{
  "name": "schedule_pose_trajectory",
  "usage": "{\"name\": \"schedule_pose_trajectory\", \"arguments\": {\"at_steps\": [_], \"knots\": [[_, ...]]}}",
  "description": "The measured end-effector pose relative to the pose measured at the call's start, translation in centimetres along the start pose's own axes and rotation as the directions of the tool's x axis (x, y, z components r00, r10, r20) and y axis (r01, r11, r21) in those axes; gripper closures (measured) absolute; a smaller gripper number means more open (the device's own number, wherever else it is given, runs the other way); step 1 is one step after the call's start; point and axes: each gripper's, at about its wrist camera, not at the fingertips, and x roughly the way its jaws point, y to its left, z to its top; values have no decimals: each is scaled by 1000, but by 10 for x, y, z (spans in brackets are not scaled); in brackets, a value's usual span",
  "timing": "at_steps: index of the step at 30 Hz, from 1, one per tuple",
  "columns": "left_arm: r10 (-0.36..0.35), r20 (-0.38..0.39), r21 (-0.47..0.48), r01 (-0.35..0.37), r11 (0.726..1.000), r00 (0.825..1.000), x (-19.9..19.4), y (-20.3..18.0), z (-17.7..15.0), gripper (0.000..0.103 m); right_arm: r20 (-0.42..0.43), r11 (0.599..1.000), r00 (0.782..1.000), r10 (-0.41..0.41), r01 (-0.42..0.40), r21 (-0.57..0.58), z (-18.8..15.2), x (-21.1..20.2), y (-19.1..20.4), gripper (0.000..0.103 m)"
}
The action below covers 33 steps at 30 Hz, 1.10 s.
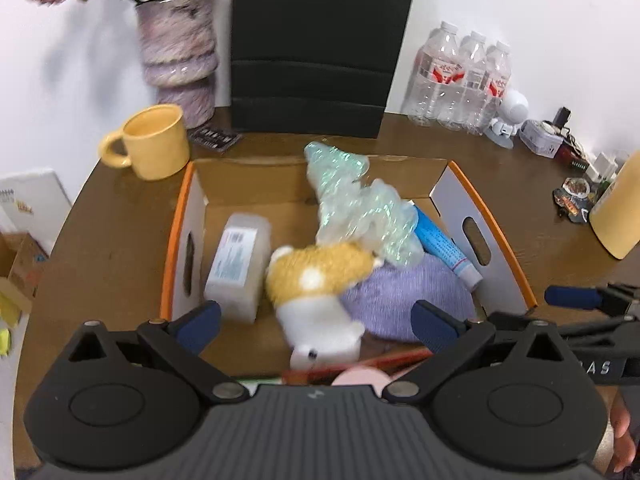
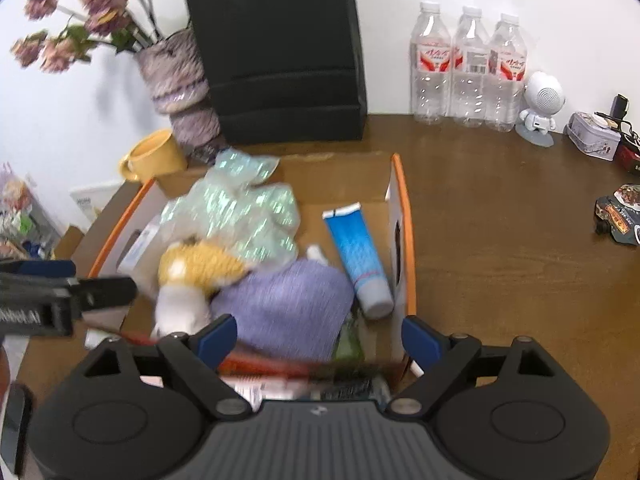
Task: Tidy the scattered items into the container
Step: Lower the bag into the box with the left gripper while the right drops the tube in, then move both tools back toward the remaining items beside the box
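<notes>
Box (image 1: 480, 216) contents beyond open tongs (image 1: 320, 320)

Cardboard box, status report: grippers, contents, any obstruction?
Left gripper and right gripper open, empty, above cardboard box. Plush toy, purple cloth, blue tube inside. No obstruction.

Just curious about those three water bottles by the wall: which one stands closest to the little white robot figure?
The rightmost bottle; it stands right beside the robot figure, while the other two are further left.
</notes>
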Motion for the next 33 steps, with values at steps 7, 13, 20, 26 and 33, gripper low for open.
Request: {"name": "schedule_pose_trajectory", "arguments": {"at_steps": [7, 13, 20, 26, 33], "knots": [[32, 64, -2, -32, 999, 997, -17, 4, -44, 0, 15, 996, 998, -60, 61, -65, -33, -19, 22, 13], [42, 142, 18, -45, 999, 989, -30, 0, -88, 0, 79, 995, 995, -68, 73, -70, -67, -41, 34, 13], [80, 222, 15, -86, 996, 972, -38, 0, -144, 0, 164, 997, 986, -34, 46, -68, -126, -54, 40, 12], [144, 272, -34, -140, 990, 952, -24, 10, -190, 0, 298, 998, 953, -45, 54, -24, -174, -50, 41, 11], [144, 265, -35, -140, 990, 953, -5, 15, -211, 0, 279, 997, 957, -81, 77, 24, -204, -22, 37, 8]]}}
